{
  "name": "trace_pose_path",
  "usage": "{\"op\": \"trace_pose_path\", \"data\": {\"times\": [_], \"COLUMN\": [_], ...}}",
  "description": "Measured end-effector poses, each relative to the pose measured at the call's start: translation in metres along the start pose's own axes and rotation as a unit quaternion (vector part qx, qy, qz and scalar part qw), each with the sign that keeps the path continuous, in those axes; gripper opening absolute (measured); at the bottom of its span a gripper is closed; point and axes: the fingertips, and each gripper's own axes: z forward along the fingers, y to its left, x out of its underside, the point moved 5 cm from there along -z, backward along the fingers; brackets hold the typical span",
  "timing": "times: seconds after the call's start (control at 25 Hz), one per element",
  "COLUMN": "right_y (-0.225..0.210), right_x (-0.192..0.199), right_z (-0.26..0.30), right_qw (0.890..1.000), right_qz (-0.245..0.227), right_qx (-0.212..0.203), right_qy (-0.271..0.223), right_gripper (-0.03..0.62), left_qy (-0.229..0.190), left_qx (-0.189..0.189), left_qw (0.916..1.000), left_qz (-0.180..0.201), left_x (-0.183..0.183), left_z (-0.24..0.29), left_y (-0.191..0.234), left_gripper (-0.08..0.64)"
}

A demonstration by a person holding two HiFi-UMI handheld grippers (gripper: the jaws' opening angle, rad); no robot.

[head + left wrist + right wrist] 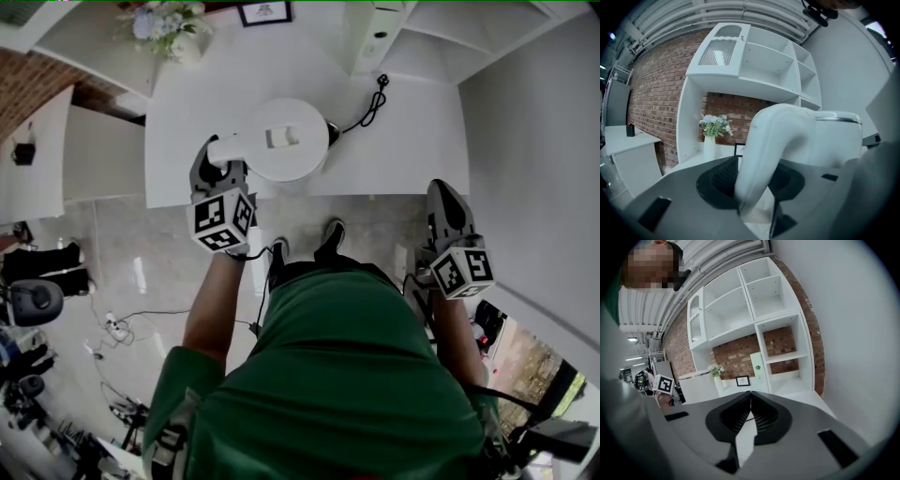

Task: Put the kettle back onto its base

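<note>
The white kettle [286,141] is seen from above over the white counter [412,155], its handle [225,148] pointing left. My left gripper [218,172] is shut on that handle [761,154], which fills the gap between the dark pads [719,180]; the kettle body [836,140] rises just beyond. A dark edge of the base [333,133] shows at the kettle's right side, with its black cord [371,105] trailing back. Whether the kettle rests on the base I cannot tell. My right gripper [448,208] hangs off the counter's right, shut and empty, its pads [761,411] meeting.
A vase of flowers [169,26] and a small picture frame [264,12] stand at the back of the counter. White shelving [764,333] lines the brick wall behind. A lower white side table [94,155] sits to the left. Cables lie on the floor [117,328].
</note>
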Motion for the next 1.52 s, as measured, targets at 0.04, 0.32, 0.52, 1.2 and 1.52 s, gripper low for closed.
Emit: {"op": "trace_pose_path", "data": {"times": [0.04,0.32,0.52,1.2,1.52], "right_y": [-0.001,-0.01,-0.018,-0.028,-0.025], "right_x": [0.001,0.004,0.008,0.012,0.015], "right_z": [0.001,0.0,-0.004,-0.006,-0.002], "right_qw": [1.0,1.0,1.0,0.999,0.999], "right_qz": [0.0,-0.002,0.001,0.0,-0.007], "right_qx": [0.0,0.002,0.005,-0.015,-0.03], "right_qy": [0.002,0.013,0.015,0.035,0.042], "right_gripper": [0.021,0.021,0.021,0.021,0.021], "left_qy": [0.0,-0.007,-0.009,-0.009,-0.017], "left_qx": [-0.001,0.003,0.004,-0.021,-0.03], "left_qw": [1.0,1.0,0.9999,0.9997,0.9994], "left_qz": [-0.002,0.006,0.002,-0.005,0.002], "left_x": [0.002,0.011,0.017,0.033,0.037], "left_z": [0.002,0.012,0.021,0.029,0.034], "left_y": [-0.001,-0.011,-0.017,-0.019,-0.018], "left_gripper": [0.167,0.167,0.167,0.167,0.166]}}
